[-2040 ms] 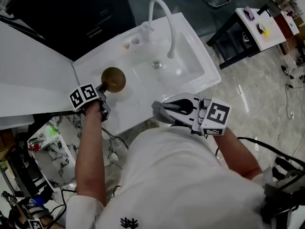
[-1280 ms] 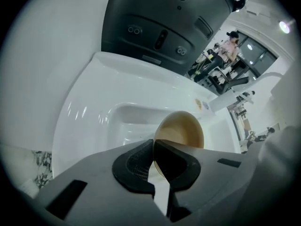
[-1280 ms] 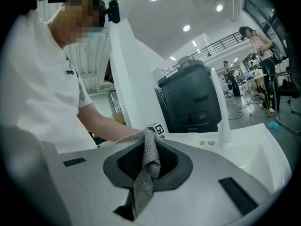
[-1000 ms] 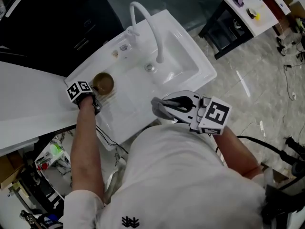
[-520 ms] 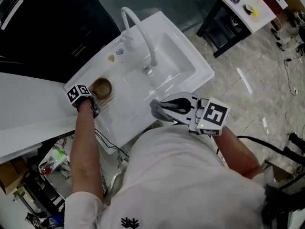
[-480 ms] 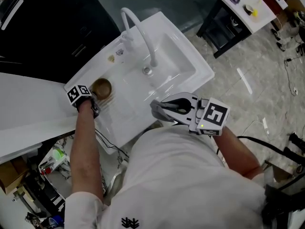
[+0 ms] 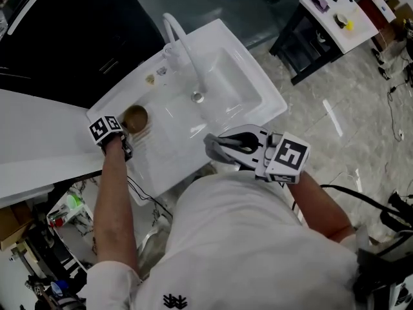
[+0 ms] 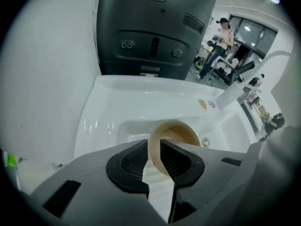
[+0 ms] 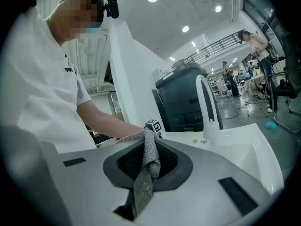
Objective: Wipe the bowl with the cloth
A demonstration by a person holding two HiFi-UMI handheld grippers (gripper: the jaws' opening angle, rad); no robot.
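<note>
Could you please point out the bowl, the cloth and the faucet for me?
bowl (image 7: 135,115): head view, its brown inside.
cloth (image 9: 149,164): right gripper view, the pinched grey fold.
faucet (image 7: 188,50): head view, the curved white neck.

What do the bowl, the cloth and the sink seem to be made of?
Bowl: tan, smooth and matt, with no glare; perhaps wood, bamboo fibre or plastic.
Cloth: grey textile with a fine knitted grid, hanging limp.
Sink: glossy white with bright highlights, moulded in one piece; ceramic or glossy plastic, I cannot tell which.
</note>
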